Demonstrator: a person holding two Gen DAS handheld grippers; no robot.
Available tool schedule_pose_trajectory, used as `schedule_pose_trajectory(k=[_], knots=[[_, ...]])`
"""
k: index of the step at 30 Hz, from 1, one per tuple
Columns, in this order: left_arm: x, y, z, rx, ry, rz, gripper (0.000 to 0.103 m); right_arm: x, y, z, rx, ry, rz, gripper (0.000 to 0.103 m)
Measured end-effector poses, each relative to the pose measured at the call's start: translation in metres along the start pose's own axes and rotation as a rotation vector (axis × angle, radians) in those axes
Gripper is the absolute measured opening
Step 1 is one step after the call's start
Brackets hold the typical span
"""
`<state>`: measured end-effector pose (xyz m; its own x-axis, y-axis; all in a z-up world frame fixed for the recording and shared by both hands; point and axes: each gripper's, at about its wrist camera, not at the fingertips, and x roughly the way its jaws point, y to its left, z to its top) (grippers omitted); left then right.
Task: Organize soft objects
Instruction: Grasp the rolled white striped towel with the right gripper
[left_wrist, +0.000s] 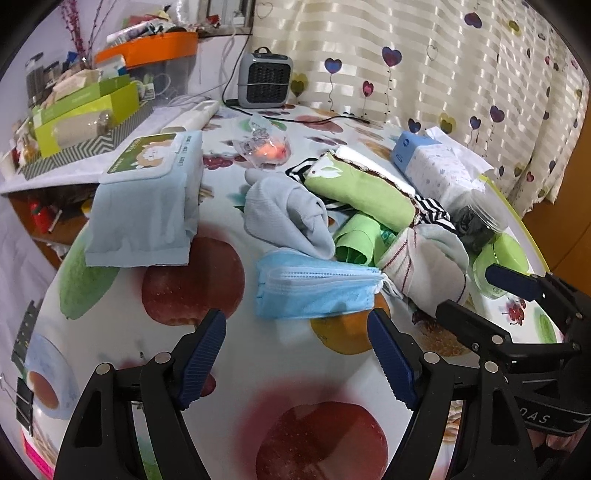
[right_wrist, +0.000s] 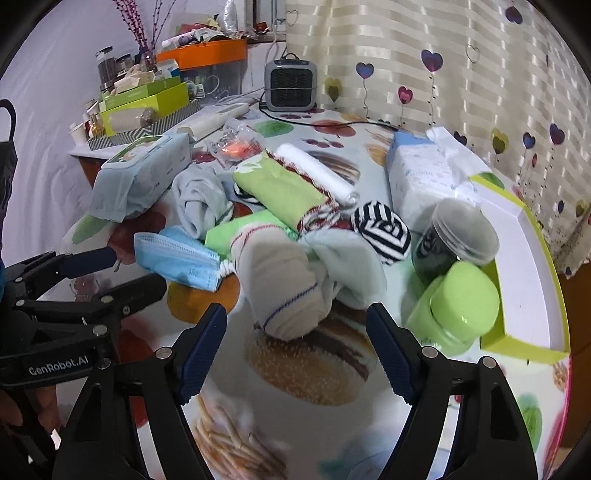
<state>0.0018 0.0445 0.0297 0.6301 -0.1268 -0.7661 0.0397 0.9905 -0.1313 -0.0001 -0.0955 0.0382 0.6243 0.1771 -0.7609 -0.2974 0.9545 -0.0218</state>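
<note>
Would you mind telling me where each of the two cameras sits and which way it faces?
Left wrist: on the left gripper, angled down at the blue face masks; the right gripper shows at right.
Right wrist: on the right gripper, angled down at the white sock bundle; the left gripper shows at left.
Shared: masks, sock bundle, grey heater.

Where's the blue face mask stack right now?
The blue face mask stack lies on the table just ahead of the open left gripper, beside the white sock bundle; in the right wrist view it's left of centre.
</note>
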Motion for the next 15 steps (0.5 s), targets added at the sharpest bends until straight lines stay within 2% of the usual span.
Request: schedule_pose_trajectory(k=[11,13,14,15], knots=[[0.003,0.016,0.003,-0.018,0.0,0.009,0.08,0.03,0.012,0.011,-0.078,0.057,-0.003,0.077],[0.004,0.017,0.002,-0.018,0.002,0.008,0.08,0.034,0.013,0.011,-0.089,0.067,-0.013,0.057],[0.004,0.018,0.002,-0.017,0.002,0.008,0.08,0.035,0.013,0.011,-0.089,0.072,-0.01,0.052],[0.004,0.018,0.002,-0.016,0.003,0.007,0.08,0.034,0.013,0.01,-0.088,0.071,-0.011,0.052]])
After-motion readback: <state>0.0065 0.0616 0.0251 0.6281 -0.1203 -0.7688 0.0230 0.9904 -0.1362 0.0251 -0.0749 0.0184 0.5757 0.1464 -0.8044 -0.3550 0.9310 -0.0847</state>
